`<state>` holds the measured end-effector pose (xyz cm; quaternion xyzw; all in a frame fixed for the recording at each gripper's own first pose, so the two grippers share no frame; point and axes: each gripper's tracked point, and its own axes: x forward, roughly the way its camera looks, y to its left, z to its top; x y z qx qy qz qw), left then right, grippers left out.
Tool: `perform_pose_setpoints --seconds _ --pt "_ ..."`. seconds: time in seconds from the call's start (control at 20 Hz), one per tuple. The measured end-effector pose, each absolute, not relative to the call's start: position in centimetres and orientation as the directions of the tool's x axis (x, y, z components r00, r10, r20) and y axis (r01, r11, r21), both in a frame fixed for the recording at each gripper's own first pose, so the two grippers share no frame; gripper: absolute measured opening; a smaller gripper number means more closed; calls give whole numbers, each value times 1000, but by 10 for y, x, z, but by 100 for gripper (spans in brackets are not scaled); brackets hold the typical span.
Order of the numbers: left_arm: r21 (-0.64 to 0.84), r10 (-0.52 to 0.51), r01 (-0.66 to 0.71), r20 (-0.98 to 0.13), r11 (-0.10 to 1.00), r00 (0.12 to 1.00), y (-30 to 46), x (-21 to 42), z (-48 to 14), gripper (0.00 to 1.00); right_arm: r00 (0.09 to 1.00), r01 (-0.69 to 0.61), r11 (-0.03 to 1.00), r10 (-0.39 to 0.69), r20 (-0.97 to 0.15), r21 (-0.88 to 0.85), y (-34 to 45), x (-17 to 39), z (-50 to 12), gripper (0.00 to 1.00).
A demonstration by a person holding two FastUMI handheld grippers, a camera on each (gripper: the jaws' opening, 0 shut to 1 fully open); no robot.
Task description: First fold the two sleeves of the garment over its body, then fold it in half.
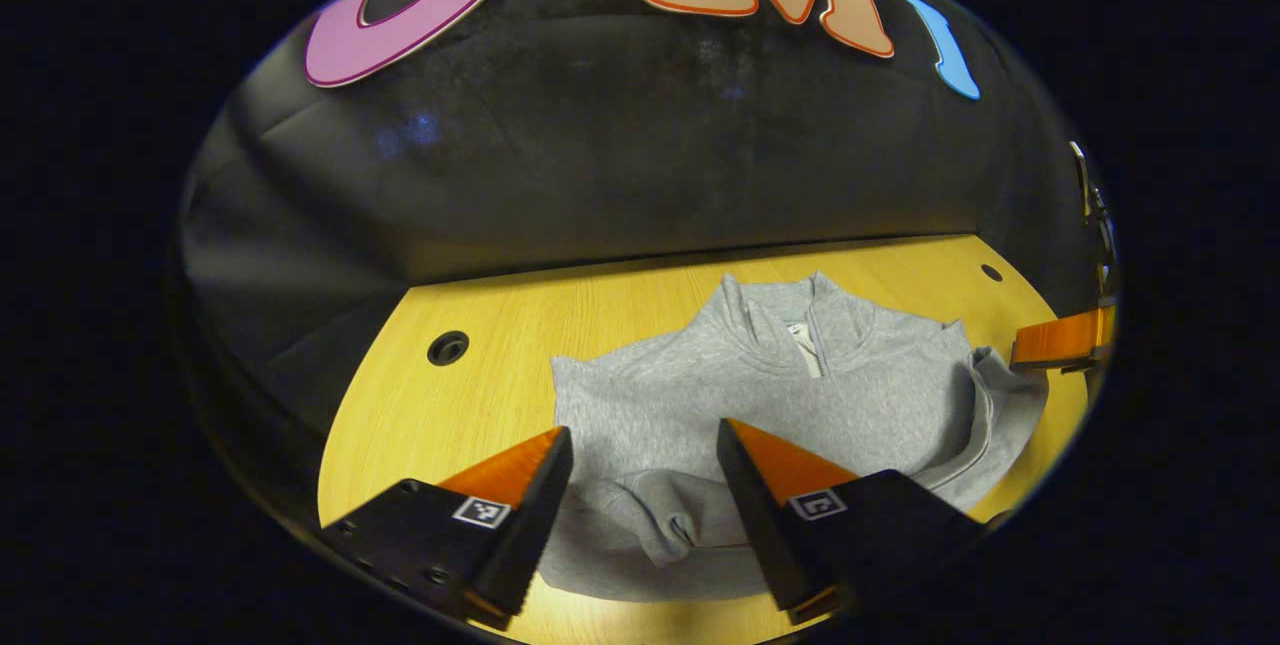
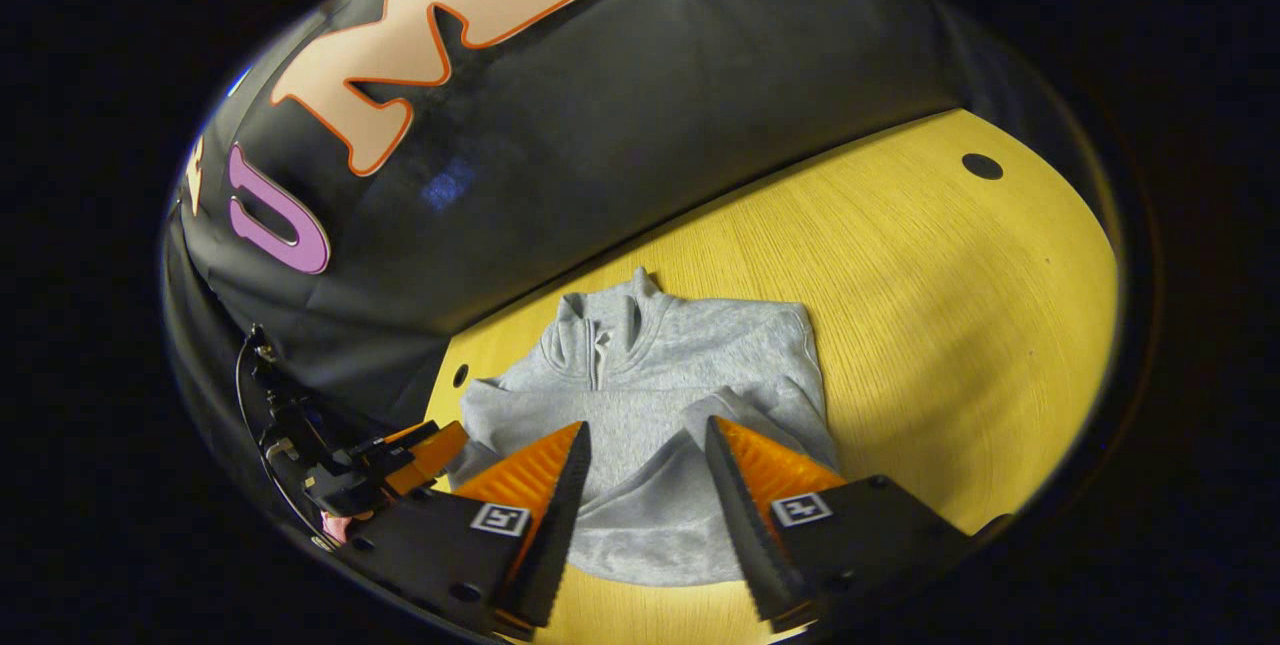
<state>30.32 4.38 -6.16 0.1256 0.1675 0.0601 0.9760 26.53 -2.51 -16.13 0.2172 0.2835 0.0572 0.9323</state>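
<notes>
A grey zip-neck sweatshirt (image 1: 780,395) lies flat on the yellow wooden table (image 1: 470,405), collar toward the booth wall, with both sleeves lying across its body. My left gripper (image 1: 645,445) hovers open above its lower left part, one sleeve's cuff (image 1: 670,525) below the gap between the fingers. In the right gripper view the same sweatshirt (image 2: 660,375) lies ahead, and my right gripper (image 2: 648,440) stands open over its lower half, nothing between the fingers. The right gripper's orange finger (image 1: 1060,340) shows at the garment's right edge, and the left gripper (image 2: 400,465) shows at its left edge.
Round cable holes (image 1: 447,347) (image 2: 981,166) pierce the tabletop near its back corners. The black cloth wall rises right behind the table's far edge. Bare wood stretches to the right of the sweatshirt in the right gripper view.
</notes>
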Motion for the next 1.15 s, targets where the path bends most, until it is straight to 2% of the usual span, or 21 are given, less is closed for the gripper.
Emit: perform_pose_setpoints --seconds 0.1,0.15,0.35,0.4,0.6,0.8,0.85,0.9,0.95,1.15 --pt "267 142 -66 -275 961 951 39 301 -45 95 856 10 925 188 -482 379 -38 262 -154 89" --pt "261 130 -61 -259 963 957 36 297 -39 94 863 4 937 173 -475 348 -41 257 -149 95" --pt "228 85 -43 -177 973 980 26 263 0 92 899 -52 968 152 -411 244 -45 229 -118 93" --pt "221 75 -39 -158 974 985 24 252 10 92 912 -66 976 144 -384 208 -46 221 -107 98" --pt "194 37 -11 -132 981 990 18 199 31 92 930 -146 983 174 -324 109 -35 171 -72 98" --pt "142 25 -3 -154 990 988 14 144 32 92 937 -187 982 191 -293 39 -36 120 -49 98" --pt "130 26 -5 -157 992 987 11 131 31 90 940 -191 981 195 -280 41 -36 107 -42 93" --pt "115 33 -13 -168 993 985 9 118 28 90 943 -197 979 201 -267 42 -37 95 -36 93" --pt "110 34 -15 -172 994 984 5 105 26 91 943 -206 978 210 -258 41 -39 83 -34 97" --pt "67 40 -29 -163 997 986 -25 64 5 93 954 -193 981 192 -230 18 -54 48 -34 98"
